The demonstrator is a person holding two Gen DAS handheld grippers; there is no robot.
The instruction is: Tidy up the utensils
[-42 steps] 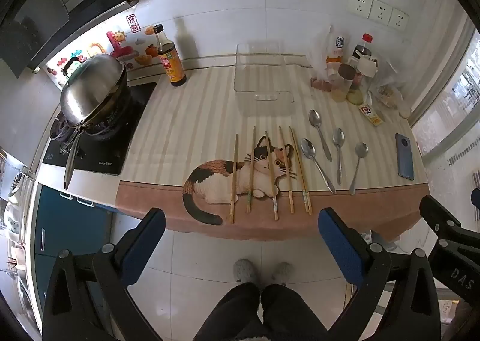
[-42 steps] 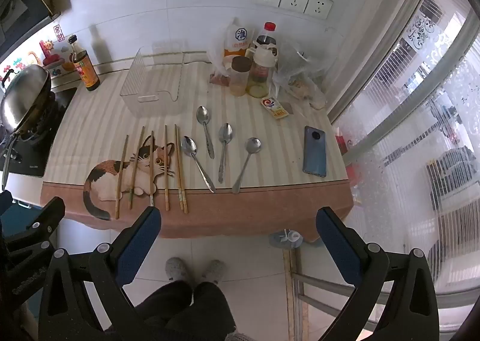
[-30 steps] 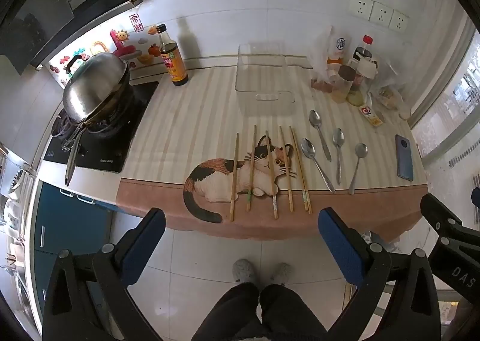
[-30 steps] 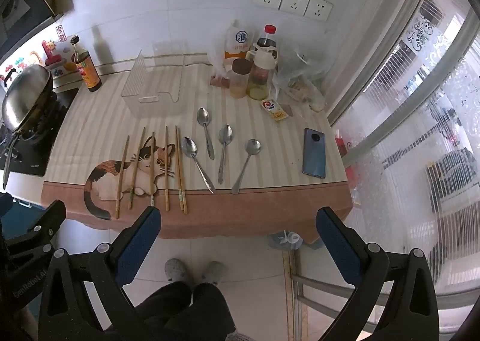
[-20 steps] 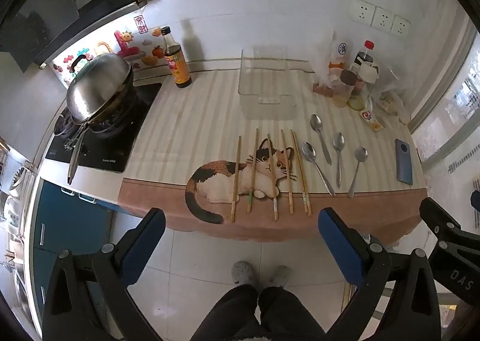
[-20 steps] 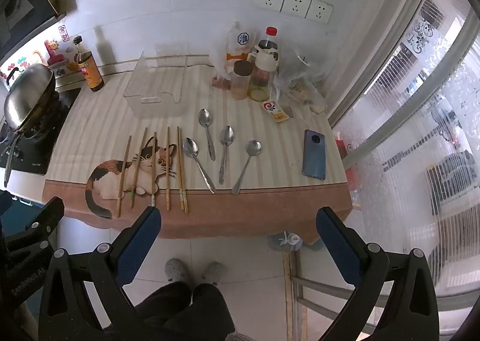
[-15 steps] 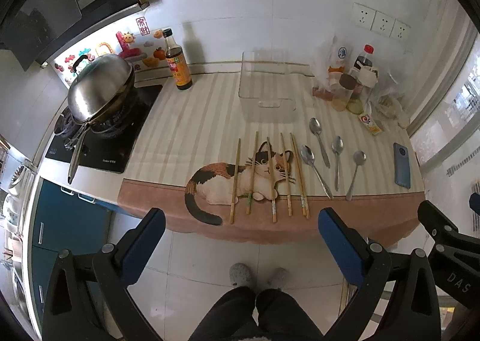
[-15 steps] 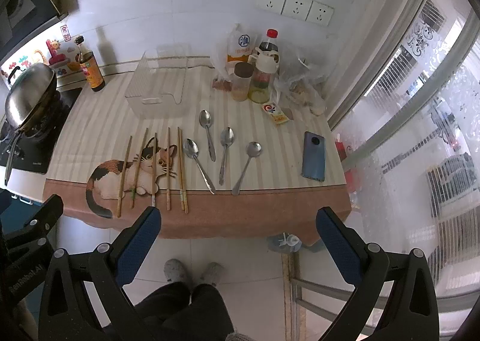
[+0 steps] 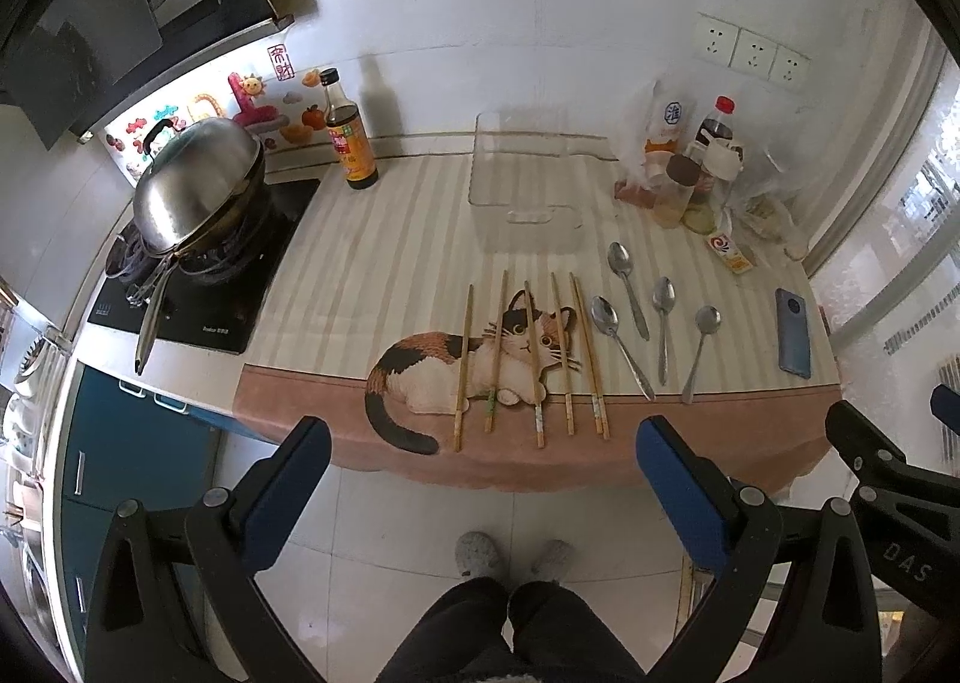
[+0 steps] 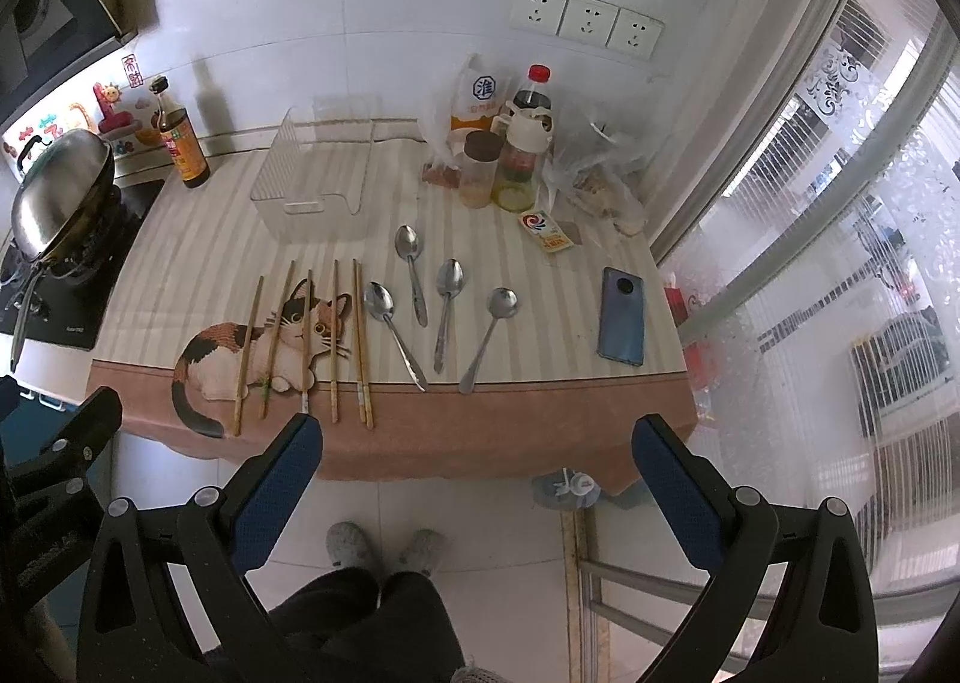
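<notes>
Several wooden chopsticks lie side by side on the cat-print cloth near the counter's front edge. Several metal spoons lie just right of them. A clear plastic bin stands empty behind the chopsticks. My left gripper is open and empty, held above the floor in front of the counter. My right gripper is also open and empty, in front of the counter's edge.
A wok sits on the stove at left, a sauce bottle behind it. Bottles, jars and bags crowd the back right. A blue phone lies at the right edge. My legs and slippers are below.
Both grippers have risen and drawn slightly nearer the counter; the counter sits a little higher in both views. Nothing on the counter has moved. Both stay open.
</notes>
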